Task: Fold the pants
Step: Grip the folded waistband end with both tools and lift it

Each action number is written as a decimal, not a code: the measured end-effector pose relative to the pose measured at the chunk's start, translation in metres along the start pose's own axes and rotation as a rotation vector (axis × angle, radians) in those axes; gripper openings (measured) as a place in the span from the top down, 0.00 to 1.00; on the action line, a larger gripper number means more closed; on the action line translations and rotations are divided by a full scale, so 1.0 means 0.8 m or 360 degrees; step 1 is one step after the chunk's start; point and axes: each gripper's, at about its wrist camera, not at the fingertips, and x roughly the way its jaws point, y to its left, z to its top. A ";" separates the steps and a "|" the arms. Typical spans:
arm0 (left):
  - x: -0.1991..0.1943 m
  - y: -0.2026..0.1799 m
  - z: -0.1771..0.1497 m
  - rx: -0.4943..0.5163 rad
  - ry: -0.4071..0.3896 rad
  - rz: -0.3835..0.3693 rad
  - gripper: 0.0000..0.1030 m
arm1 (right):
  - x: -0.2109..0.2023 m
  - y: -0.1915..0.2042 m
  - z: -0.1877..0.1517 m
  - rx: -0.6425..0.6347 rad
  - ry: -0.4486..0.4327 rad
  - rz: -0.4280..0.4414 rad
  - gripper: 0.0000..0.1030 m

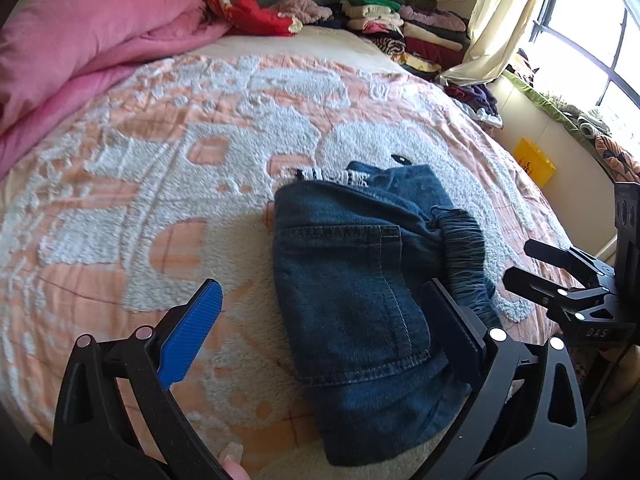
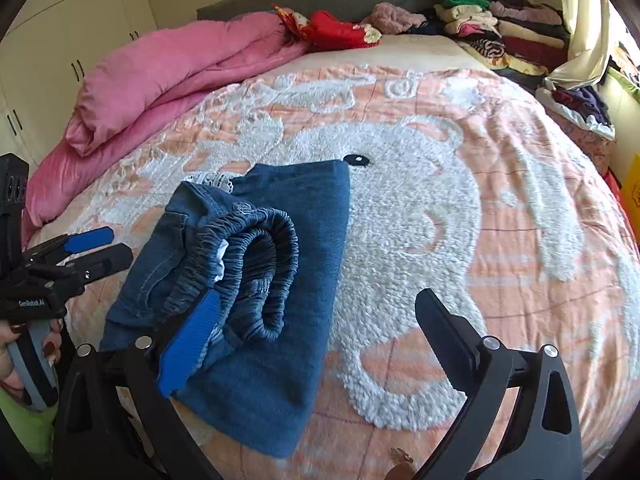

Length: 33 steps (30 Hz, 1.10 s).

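Observation:
The blue denim pants [image 1: 352, 280] lie folded in a compact bundle on the bed, the elastic waistband [image 2: 256, 264] curled on top. My left gripper [image 1: 324, 328] is open just above the bundle's near left part, holding nothing. My right gripper [image 2: 316, 340] is open at the bundle's right side, its blue finger [image 2: 192, 340] over the waistband edge, holding nothing. Each gripper also shows in the other view: the right one [image 1: 560, 276] and the left one [image 2: 92, 252].
The bed has a peach and white fleecy blanket [image 2: 460, 200]. A pink quilt [image 2: 168, 76] lies rolled along the left side. Stacks of folded clothes [image 2: 500, 32] sit at the headboard's right. A curtain [image 1: 500, 20] and window are at the right.

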 end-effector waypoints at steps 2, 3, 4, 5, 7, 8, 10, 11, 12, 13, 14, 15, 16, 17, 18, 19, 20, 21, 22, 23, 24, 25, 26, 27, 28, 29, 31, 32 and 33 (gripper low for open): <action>0.008 0.001 -0.001 -0.0014 0.0017 -0.0002 0.10 | 0.011 0.000 0.002 -0.0002 0.0033 0.0003 0.16; 0.010 0.002 -0.001 -0.0018 0.0018 -0.0003 0.10 | 0.015 0.000 0.002 0.0002 0.0044 0.0006 0.16; 0.014 0.003 -0.002 -0.0020 0.0024 -0.0002 0.10 | 0.022 -0.001 0.003 0.0010 0.0060 0.0015 0.17; 0.017 0.003 -0.002 -0.0020 0.0030 0.0001 0.10 | 0.026 -0.002 0.004 0.0018 0.0072 0.0022 0.19; 0.022 0.003 -0.003 -0.0016 0.0036 -0.0001 0.10 | 0.035 -0.004 0.004 0.0033 0.0098 0.0057 0.22; 0.026 0.003 -0.004 -0.0013 0.0042 0.0002 0.10 | 0.038 -0.005 0.004 0.0040 0.0109 0.0075 0.25; 0.033 0.002 -0.004 -0.0015 0.0056 -0.0009 0.18 | 0.045 -0.005 0.003 0.0054 0.0130 0.0113 0.27; 0.037 0.001 -0.005 -0.0017 0.0066 -0.0017 0.19 | 0.047 -0.004 0.003 0.0057 0.0138 0.0116 0.27; 0.039 0.001 -0.005 -0.0017 0.0072 -0.0020 0.20 | 0.050 -0.005 0.002 0.0061 0.0148 0.0123 0.27; 0.042 0.000 -0.005 -0.0014 0.0080 -0.0026 0.20 | 0.052 -0.006 0.001 0.0069 0.0154 0.0131 0.27; 0.044 -0.001 -0.005 -0.0011 0.0086 -0.0034 0.21 | 0.052 -0.007 0.001 0.0077 0.0156 0.0142 0.27; 0.047 -0.003 -0.005 -0.0009 0.0090 -0.0048 0.28 | 0.053 -0.008 0.001 0.0084 0.0159 0.0156 0.27; 0.049 -0.004 -0.005 -0.0011 0.0094 -0.0059 0.32 | 0.053 -0.010 0.000 0.0089 0.0162 0.0167 0.27; 0.052 -0.005 -0.005 -0.0018 0.0097 -0.0060 0.32 | 0.054 -0.010 0.001 0.0090 0.0162 0.0181 0.27; 0.053 -0.006 -0.005 -0.0018 0.0097 -0.0056 0.32 | 0.055 -0.010 0.001 0.0088 0.0163 0.0186 0.27; 0.055 -0.007 -0.005 -0.0014 0.0098 -0.0051 0.33 | 0.057 -0.010 0.001 0.0086 0.0165 0.0190 0.27; 0.056 -0.008 -0.005 -0.0015 0.0099 -0.0051 0.34 | 0.058 -0.010 0.001 0.0084 0.0167 0.0200 0.29; 0.056 -0.009 -0.005 -0.0017 0.0099 -0.0053 0.36 | 0.059 -0.009 0.001 0.0082 0.0167 0.0209 0.32; 0.057 -0.009 -0.005 -0.0014 0.0099 -0.0053 0.39 | 0.060 -0.009 0.001 0.0080 0.0168 0.0221 0.34; 0.057 -0.011 -0.005 -0.0010 0.0101 -0.0051 0.41 | 0.062 -0.008 0.001 0.0077 0.0169 0.0238 0.39; 0.057 -0.012 -0.005 -0.0004 0.0101 -0.0051 0.45 | 0.063 -0.007 0.001 0.0074 0.0169 0.0250 0.44; 0.056 -0.014 -0.005 0.0003 0.0097 -0.0048 0.49 | 0.064 -0.005 0.001 0.0069 0.0169 0.0272 0.49; 0.055 -0.015 -0.004 0.0003 0.0092 -0.0048 0.51 | 0.065 -0.002 0.002 0.0064 0.0170 0.0297 0.57; 0.053 -0.016 -0.004 0.0005 0.0086 -0.0052 0.57 | 0.064 0.001 0.002 0.0053 0.0165 0.0302 0.65; 0.051 -0.017 -0.003 0.0010 0.0079 -0.0053 0.64 | 0.061 0.007 0.003 0.0025 0.0163 0.0315 0.69; 0.048 -0.019 0.000 0.0021 0.0073 -0.0056 0.65 | 0.058 0.011 0.005 0.0000 0.0160 0.0320 0.72; 0.043 -0.020 0.005 0.0031 0.0063 -0.0063 0.69 | 0.051 0.020 0.010 -0.0041 0.0137 0.0304 0.74; 0.039 -0.020 0.009 0.0025 0.0057 -0.0076 0.70 | 0.049 0.023 0.014 -0.0047 0.0125 0.0305 0.74; 0.038 -0.019 0.011 0.0024 0.0054 -0.0082 0.72 | 0.047 0.024 0.017 -0.0050 0.0118 0.0310 0.74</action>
